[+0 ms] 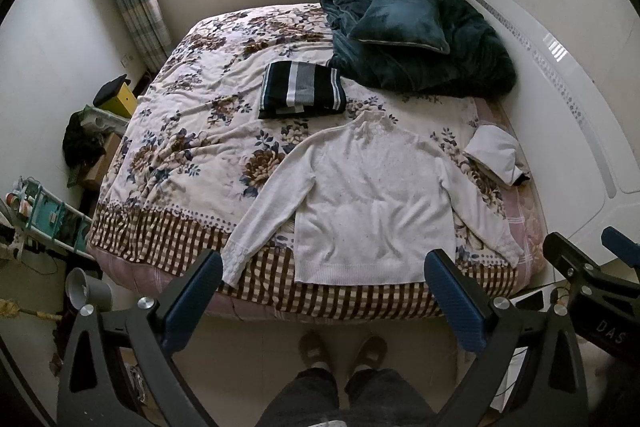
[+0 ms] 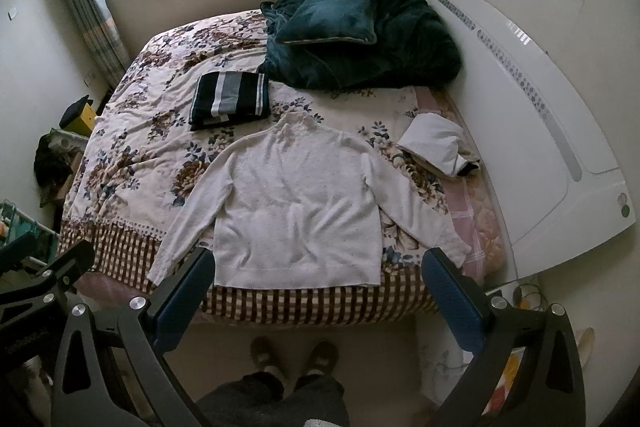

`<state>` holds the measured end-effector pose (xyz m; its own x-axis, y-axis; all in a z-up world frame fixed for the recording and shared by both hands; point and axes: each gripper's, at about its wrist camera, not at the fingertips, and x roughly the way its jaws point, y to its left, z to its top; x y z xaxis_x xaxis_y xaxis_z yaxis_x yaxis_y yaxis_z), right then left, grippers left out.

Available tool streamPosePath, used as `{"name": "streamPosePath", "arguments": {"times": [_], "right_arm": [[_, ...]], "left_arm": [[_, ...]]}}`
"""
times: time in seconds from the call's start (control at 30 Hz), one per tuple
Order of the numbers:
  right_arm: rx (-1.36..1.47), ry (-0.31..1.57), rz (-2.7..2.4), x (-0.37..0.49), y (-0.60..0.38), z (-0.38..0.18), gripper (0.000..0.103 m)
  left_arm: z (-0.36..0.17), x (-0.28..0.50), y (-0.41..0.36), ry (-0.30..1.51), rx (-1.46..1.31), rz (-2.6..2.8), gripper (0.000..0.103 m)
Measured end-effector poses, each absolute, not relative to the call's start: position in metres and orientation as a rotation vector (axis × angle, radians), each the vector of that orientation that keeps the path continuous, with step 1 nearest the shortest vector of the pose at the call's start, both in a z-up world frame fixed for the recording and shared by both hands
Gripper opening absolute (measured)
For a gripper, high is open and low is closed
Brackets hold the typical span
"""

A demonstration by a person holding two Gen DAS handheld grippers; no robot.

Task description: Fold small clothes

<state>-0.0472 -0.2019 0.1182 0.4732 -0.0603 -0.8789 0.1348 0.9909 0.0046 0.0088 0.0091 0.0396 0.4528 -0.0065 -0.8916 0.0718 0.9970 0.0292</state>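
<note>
The left gripper [image 1: 324, 291] hung with jaws wide apart and empty above the bed's [image 1: 168, 227] near edge, and the sweater [image 1: 360, 203] lay flat just past it, collar toward the window, hem at the checked border, long axis running away from the viewer. Its sleeves splayed down and outward, the left cuff partly hidden behind a finger [image 1: 192, 299], with a folded striped top [image 1: 300, 89] beyond and a white bundle [image 1: 496, 155] to the right. The right gripper [image 2: 320, 291] was likewise spread and empty, bare blanket lying between sweater and bundle.
</note>
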Motion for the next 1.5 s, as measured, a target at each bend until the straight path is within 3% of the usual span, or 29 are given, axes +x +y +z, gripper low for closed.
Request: {"name": "streamPosePath", "arguments": {"times": [0.9,1.03,1.27,1.5], "right_arm": [[0.085,1.086,-0.112,-0.043,-0.196,0.119,0.103],[0.135,1.107,-0.135,-0.031,-0.202,0.105,0.103],[0.418,1.186,-0.298,-0.003,-0.275,0.015,0.103],[0.753,1.244,-0.601,0.000,-0.410,-0.155,0.103]], "left_arm": [[0.044,0.015,0.005,1.105,0.057,-0.057,0.103],[0.024,0.037,0.008,1.093,0.060,-0.045,0.103],[-0.053,0.112,-0.010,1.073,0.086,-0.059,0.103],[-0.180,0.186,-0.075,1.142,0.172,-0.049,0.103]]}}
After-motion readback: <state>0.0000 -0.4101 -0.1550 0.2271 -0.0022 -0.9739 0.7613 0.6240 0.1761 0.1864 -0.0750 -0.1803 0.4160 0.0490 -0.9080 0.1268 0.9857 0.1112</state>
